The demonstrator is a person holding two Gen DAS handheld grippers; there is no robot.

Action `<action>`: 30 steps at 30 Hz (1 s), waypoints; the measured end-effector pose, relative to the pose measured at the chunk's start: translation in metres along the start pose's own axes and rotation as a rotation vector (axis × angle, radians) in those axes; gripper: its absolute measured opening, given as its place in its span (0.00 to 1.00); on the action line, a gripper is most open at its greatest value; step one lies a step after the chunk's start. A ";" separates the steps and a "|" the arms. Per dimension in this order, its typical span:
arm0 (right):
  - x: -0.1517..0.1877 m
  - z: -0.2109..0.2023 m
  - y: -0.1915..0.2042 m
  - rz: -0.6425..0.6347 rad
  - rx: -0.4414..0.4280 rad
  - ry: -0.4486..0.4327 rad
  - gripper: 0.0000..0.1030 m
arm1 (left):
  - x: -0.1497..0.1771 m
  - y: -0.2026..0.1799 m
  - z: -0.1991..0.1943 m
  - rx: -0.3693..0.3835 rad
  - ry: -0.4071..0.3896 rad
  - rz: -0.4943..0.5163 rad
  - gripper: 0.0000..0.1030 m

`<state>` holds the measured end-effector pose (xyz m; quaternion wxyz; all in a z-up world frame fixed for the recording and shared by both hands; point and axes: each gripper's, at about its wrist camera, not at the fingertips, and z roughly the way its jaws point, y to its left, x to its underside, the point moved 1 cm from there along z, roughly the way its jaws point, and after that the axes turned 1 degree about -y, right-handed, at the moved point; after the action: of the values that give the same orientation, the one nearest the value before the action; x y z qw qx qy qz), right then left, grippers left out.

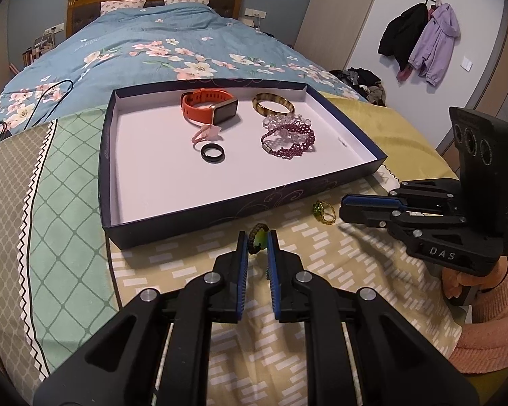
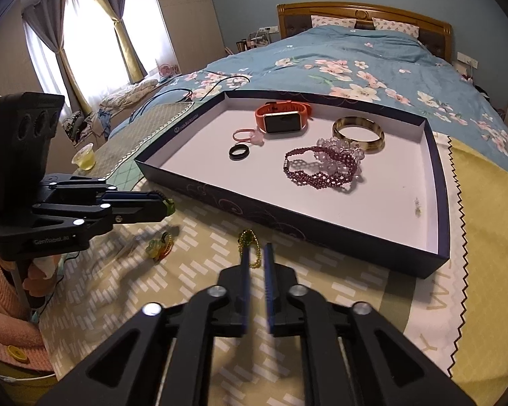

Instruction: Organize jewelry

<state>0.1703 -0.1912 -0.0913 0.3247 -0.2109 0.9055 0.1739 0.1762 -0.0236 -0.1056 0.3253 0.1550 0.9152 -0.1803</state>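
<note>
A dark blue tray (image 1: 193, 216) (image 2: 220, 199) with a white floor lies on the bed. It holds an orange smartwatch (image 1: 208, 106) (image 2: 282, 118), an amber bangle (image 1: 273, 104) (image 2: 358, 134), purple and clear beaded bracelets (image 1: 288, 138) (image 2: 321, 165), a black ring (image 1: 213, 153) (image 2: 239, 152) and a pink ring (image 1: 206, 133) (image 2: 249, 135). My left gripper (image 1: 257, 243) (image 2: 164, 204) is shut on a green beaded piece (image 1: 260, 239), held above the cloth. My right gripper (image 2: 255, 253) (image 1: 343, 204) stands narrowly open around a green-gold bead ring (image 2: 250, 247) (image 1: 322, 211) on the cloth.
A green-yellow trinket (image 2: 159, 245) lies on the patterned cloth (image 2: 193, 270) left of the right gripper. A small cup (image 2: 84, 159) stands at the left. A black cable (image 1: 34, 108) runs over the floral quilt (image 1: 152, 50). Coats (image 1: 420, 37) hang on the wall.
</note>
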 end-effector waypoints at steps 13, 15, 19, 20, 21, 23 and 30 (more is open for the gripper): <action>-0.006 0.011 0.006 -0.023 -0.007 0.021 0.01 | 0.000 -0.001 -0.004 0.011 -0.013 -0.012 0.11; -0.006 0.007 0.006 -0.019 -0.011 0.010 0.01 | -0.001 -0.001 -0.007 0.012 -0.020 -0.011 0.11; -0.007 -0.004 0.004 -0.004 -0.020 -0.028 0.01 | -0.003 -0.006 -0.012 0.018 -0.037 -0.004 0.11; -0.007 -0.008 0.003 -0.001 -0.021 -0.040 0.01 | -0.003 -0.007 -0.014 0.019 -0.041 -0.002 0.11; -0.008 -0.011 0.002 0.002 -0.022 -0.053 0.01 | -0.004 -0.008 -0.015 0.021 -0.046 -0.001 0.11; -0.009 -0.017 0.002 0.006 -0.019 -0.073 0.01 | -0.006 -0.011 -0.018 0.017 -0.056 0.008 0.11; -0.013 -0.029 -0.001 0.018 -0.011 -0.119 0.01 | -0.011 -0.021 -0.025 0.008 -0.083 0.032 0.11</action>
<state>0.1653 -0.2021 -0.0613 0.3751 -0.1938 0.8855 0.1939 0.1622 -0.0331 -0.0758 0.3652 0.1631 0.8977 -0.1849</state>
